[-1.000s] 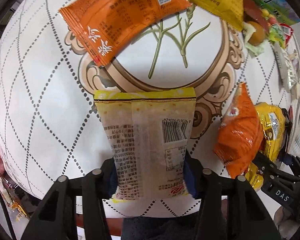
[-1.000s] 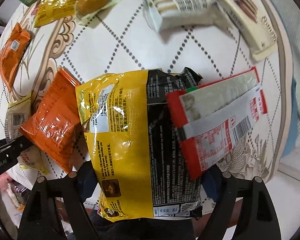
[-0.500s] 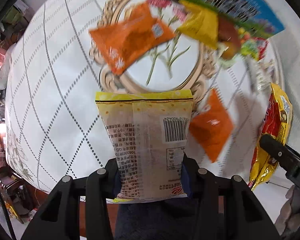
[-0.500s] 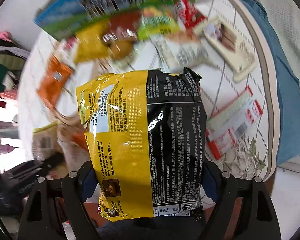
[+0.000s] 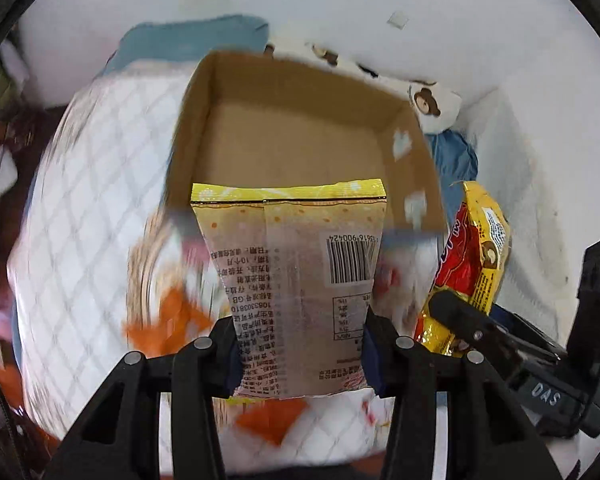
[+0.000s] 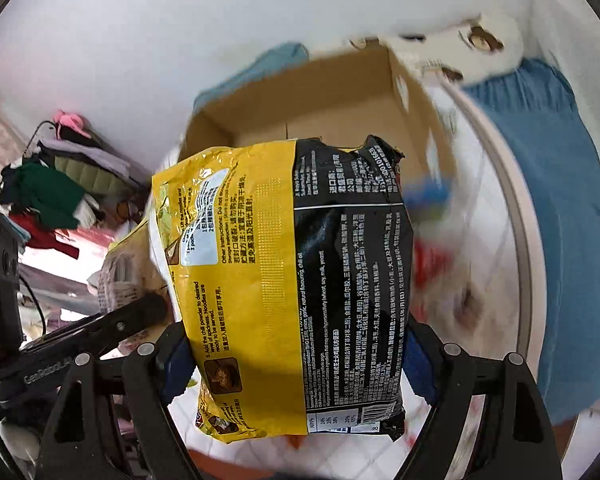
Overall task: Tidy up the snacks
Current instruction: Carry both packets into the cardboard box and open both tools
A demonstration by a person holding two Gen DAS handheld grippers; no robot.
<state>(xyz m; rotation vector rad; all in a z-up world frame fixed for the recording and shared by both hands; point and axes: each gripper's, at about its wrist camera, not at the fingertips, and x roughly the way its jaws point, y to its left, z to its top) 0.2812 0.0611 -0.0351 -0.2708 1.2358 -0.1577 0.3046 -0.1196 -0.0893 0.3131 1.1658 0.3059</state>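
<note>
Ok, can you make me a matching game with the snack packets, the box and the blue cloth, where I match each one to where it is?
Things:
1. pale packet with a yellow top
2. yellow and black noodle bag
3. cardboard box
4. blue cloth

Places or states:
A. open at the top, nothing visible inside
B. clamped in the left gripper
C. lying beyond the table's rim, to the right in the right wrist view
D. clamped in the right gripper

Pairs: 1-B, 2-D, 3-A, 4-C
</note>
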